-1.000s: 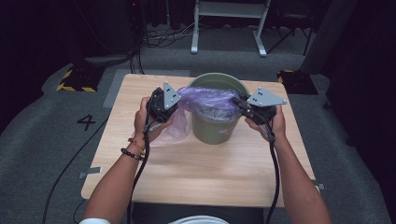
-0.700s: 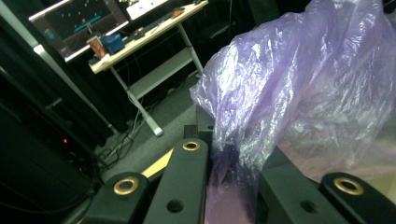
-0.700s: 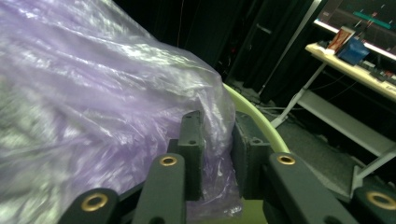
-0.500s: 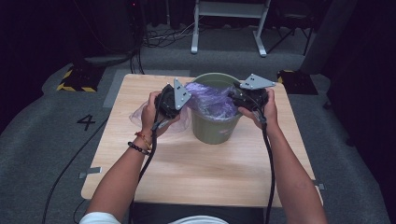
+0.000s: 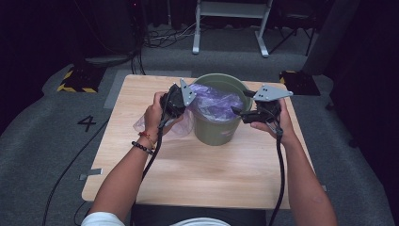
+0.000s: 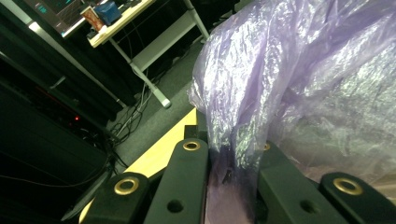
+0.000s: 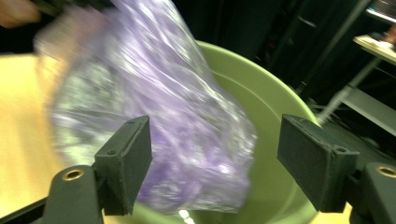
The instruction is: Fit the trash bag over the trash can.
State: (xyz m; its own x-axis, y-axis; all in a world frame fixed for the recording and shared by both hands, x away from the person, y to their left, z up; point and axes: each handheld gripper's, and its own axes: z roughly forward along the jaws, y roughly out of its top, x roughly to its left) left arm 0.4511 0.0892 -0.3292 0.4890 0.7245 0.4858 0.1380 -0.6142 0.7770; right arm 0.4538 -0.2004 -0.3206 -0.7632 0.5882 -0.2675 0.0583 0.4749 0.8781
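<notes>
A green bucket (image 5: 217, 128) stands mid-table in the high view. A thin purple plastic bag (image 5: 214, 101) lies partly inside it and drapes over its left rim. My left gripper (image 5: 175, 104) is at the bucket's left rim, shut on the bag; in the left gripper view the bag (image 6: 299, 84) is pinched between the jaws (image 6: 224, 172). My right gripper (image 5: 240, 113) is at the bucket's right rim, open, with nothing between its jaws. In the right gripper view the bag (image 7: 159, 116) lies ahead inside the bucket (image 7: 261, 93), blurred.
The wooden table (image 5: 188, 174) has bare room in front of the bucket. A white metal frame (image 5: 230, 23) stands on the grey floor behind. Cables trail from both grippers toward the table's near edge.
My right gripper has let go of the bag and drawn back to the bucket's right rim. The bag has sunk deeper into the bucket. My left gripper keeps its hold.
</notes>
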